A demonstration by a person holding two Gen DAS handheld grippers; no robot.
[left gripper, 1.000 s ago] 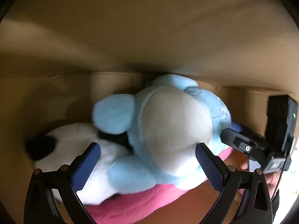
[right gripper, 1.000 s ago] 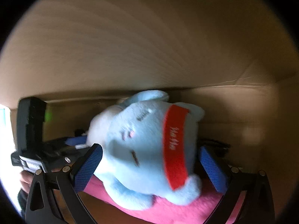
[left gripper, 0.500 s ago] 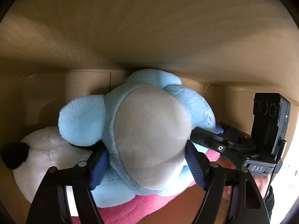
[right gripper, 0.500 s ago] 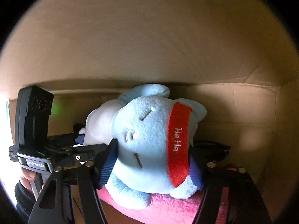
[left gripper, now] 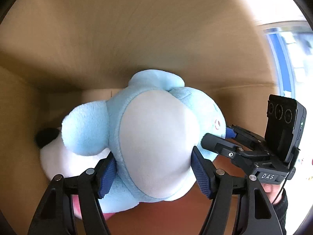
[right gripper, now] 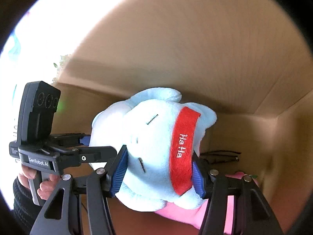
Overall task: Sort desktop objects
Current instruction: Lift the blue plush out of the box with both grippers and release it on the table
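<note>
A cardboard box (left gripper: 137,39) rises beyond both sets of fingers. The blue plush toy (left gripper: 156,146) sits squeezed between the left gripper (left gripper: 154,170) and, at its head, the right gripper (right gripper: 158,174); a white plush (left gripper: 58,162) lies beyond the left finger.

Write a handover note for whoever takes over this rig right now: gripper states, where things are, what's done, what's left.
Left gripper: shut on the blue plush toy's white belly.
Right gripper: shut on the same toy's head, at the red "Ha Ha" band.
Toy is held inside the cardboard box, above a white plush and a pink plush.
Done: two-gripper grasp.
Left: placing and releasing it; its destination isn't visible.
</note>
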